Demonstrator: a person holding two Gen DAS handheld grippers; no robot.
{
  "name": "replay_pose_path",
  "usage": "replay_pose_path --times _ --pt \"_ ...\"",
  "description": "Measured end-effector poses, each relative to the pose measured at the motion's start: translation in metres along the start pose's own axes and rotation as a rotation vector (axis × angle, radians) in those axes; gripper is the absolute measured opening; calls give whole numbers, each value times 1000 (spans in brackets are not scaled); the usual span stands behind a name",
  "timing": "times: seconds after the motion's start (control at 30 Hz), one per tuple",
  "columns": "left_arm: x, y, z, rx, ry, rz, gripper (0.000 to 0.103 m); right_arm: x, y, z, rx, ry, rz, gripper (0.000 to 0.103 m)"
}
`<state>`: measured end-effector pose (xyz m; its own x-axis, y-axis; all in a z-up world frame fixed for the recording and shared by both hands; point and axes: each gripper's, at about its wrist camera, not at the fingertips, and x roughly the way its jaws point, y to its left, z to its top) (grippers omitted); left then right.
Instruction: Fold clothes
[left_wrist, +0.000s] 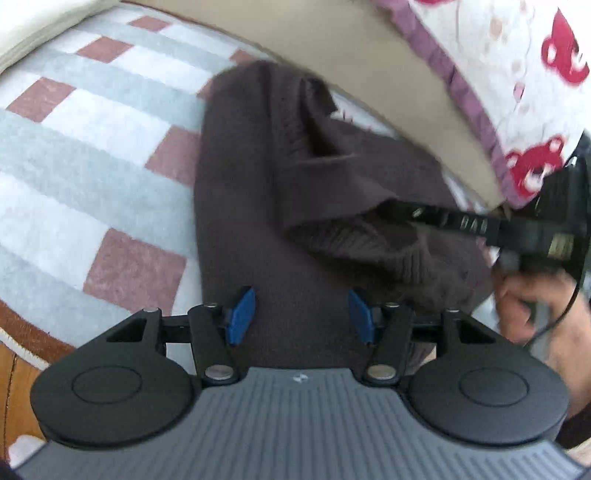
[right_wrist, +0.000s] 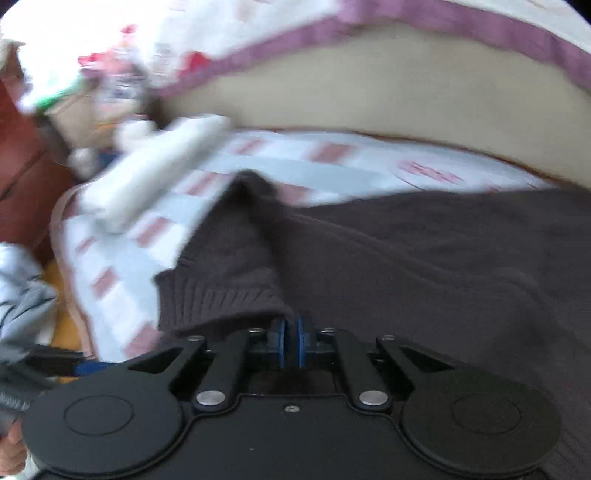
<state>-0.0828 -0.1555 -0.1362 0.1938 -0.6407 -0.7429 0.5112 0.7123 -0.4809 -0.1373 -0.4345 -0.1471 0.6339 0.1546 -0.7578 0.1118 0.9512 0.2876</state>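
A dark brown knitted sweater (left_wrist: 258, 184) lies on a checked rug (left_wrist: 74, 147) of grey, white and dusty-pink squares. My left gripper (left_wrist: 301, 314) hovers over the sweater's near part, open, with its blue pads (left_wrist: 242, 314) wide apart and only flat fabric below them. My right gripper (left_wrist: 402, 214) reaches in from the right and is buried in a lifted fold of the sweater. In the right wrist view its pads (right_wrist: 282, 341) stand almost together, and my right gripper (right_wrist: 290, 341) is shut on the ribbed edge (right_wrist: 221, 295) of the sweater (right_wrist: 406, 258).
A beige bed side (left_wrist: 332, 55) with a purple-trimmed cover printed with red bears (left_wrist: 517, 74) rises behind the rug. A person's hand (left_wrist: 535, 306) holds the right gripper. A white folded item (right_wrist: 159, 177) and grey cloth (right_wrist: 22, 306) lie at the left. Wooden floor (left_wrist: 14, 369) borders the rug.
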Motion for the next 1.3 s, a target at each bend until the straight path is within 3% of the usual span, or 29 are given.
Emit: replay_pose_path --times 0.13,0.2,0.27,0.33,0.43,0.5,0.57,0.6,0.7,0.8,0.93,0.97,1.0,1.03,1.07,1.1,1.17,1.3 --pt "8 -8 -4 29 17 43 56 1 -39 -3 161 64 -108 16" --pt "5 -11 2 38 0 35 58 -6 -48 -1 238 54 -52 18" --pt "3 -13 14 50 -28 21 58 -15 -45 3 222 33 0 26" --pt "6 -12 29 52 -60 9 60 -23 -28 4 158 0 84 37" --pt "20 6 54 -41 -61 -47 61 -28 0 26 19 0 239 57" --pt "32 15 68 -94 -48 -127 59 -30 22 39 -156 15 288 61" --pt "41 14 81 -96 -43 -152 52 -34 41 36 -371 19 263 64" --pt "46 13 87 -91 -42 -155 37 -35 43 28 -442 -5 240 70" --pt "61 -7 106 -52 -54 -182 33 -27 40 5 -586 -53 178 72" --pt "80 -24 128 -39 -47 -214 29 2 20 11 -500 64 127 72" --pt "83 -45 153 24 -83 -236 29 27 -13 38 -303 -10 129 71" --pt "79 -47 156 30 -93 -242 35 31 -23 45 -241 -39 142 66" --pt "74 -49 157 31 -102 -232 48 34 -36 49 -163 -46 152 42" --pt "69 -50 158 34 -119 -213 53 37 -50 53 -83 -50 161 23" --pt "63 -49 158 44 -144 -185 60 41 -67 55 22 -7 130 21" --pt "58 -46 157 54 -167 -144 63 46 -84 57 129 41 93 23" --pt "54 -36 156 67 -197 -45 65 49 -112 53 268 54 133 19" --pt "67 1 153 -5 -177 71 65 42 -106 57 249 15 159 33"
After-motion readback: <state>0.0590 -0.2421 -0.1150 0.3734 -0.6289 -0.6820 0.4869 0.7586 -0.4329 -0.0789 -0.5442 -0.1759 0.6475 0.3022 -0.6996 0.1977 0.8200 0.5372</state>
